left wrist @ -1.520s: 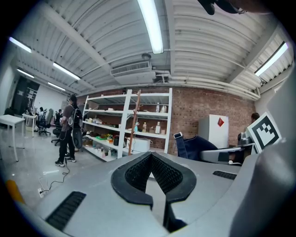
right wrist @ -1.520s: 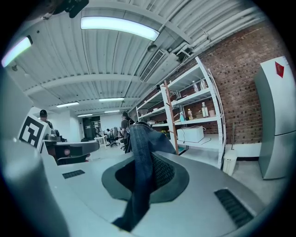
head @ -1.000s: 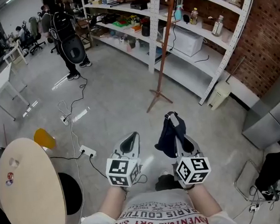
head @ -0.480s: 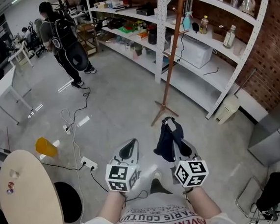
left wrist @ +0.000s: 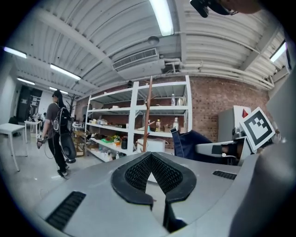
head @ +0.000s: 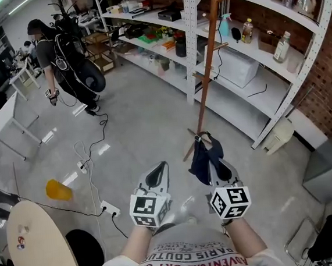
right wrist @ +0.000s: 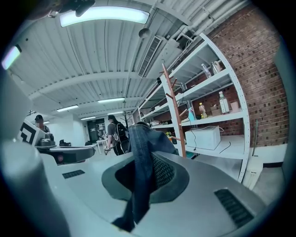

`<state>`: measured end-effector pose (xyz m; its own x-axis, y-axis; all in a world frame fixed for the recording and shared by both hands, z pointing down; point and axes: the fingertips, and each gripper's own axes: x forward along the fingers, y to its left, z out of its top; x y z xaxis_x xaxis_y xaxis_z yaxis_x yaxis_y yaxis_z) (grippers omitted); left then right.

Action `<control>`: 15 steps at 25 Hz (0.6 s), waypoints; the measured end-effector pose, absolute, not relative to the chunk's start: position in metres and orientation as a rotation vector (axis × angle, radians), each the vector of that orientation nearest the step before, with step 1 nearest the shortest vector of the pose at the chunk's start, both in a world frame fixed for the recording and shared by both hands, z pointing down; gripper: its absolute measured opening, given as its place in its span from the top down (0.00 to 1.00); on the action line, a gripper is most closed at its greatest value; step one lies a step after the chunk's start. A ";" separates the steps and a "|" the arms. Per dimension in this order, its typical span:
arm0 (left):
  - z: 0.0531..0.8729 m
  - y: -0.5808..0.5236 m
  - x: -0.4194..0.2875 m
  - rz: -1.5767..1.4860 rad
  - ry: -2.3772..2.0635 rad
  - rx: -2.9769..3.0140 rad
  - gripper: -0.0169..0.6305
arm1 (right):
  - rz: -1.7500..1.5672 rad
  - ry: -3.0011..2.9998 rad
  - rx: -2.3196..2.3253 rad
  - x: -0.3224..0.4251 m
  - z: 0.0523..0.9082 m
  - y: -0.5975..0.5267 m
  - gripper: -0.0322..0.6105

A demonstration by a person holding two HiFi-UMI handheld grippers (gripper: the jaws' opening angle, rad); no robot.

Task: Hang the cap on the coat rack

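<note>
The dark blue cap (head: 202, 160) hangs from my right gripper (head: 208, 150), which is shut on its fabric; in the right gripper view the cap (right wrist: 140, 172) drapes down between the pads. My left gripper (head: 160, 167) is beside it on the left, its jaws meeting at the tips with nothing in them (left wrist: 151, 156). The coat rack (head: 209, 67), a thin brown wooden pole with short pegs, stands on the floor just ahead of the right gripper, in front of the shelves. The coat rack (right wrist: 175, 111) rises right of the cap. From the left gripper view I see the cap (left wrist: 194, 143) at the right.
White metal shelving (head: 245, 46) full of bottles and boxes runs behind the rack. A person with a backpack (head: 65, 57) stands far left. A round table (head: 40, 252) is at my lower left, with a yellow object (head: 59, 190), cables and a power strip (head: 109, 209) on the floor.
I have come closer to the coat rack, whose base is now near the grippers. The person at the back has walked left. Both grippers keep their pose, the cap still held.
</note>
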<state>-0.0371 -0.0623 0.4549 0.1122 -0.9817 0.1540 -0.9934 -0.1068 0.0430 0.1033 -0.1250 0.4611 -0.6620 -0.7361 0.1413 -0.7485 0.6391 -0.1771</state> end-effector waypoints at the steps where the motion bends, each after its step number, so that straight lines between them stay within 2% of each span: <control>1: 0.455 -0.073 -0.042 0.117 -1.997 2.225 0.97 | 0.346 -2.792 1.273 0.101 0.460 -0.136 0.91; 15: 0.452 -0.235 -0.102 0.098 -1.889 2.335 0.97 | 0.245 -2.751 1.445 0.057 0.436 -0.277 0.91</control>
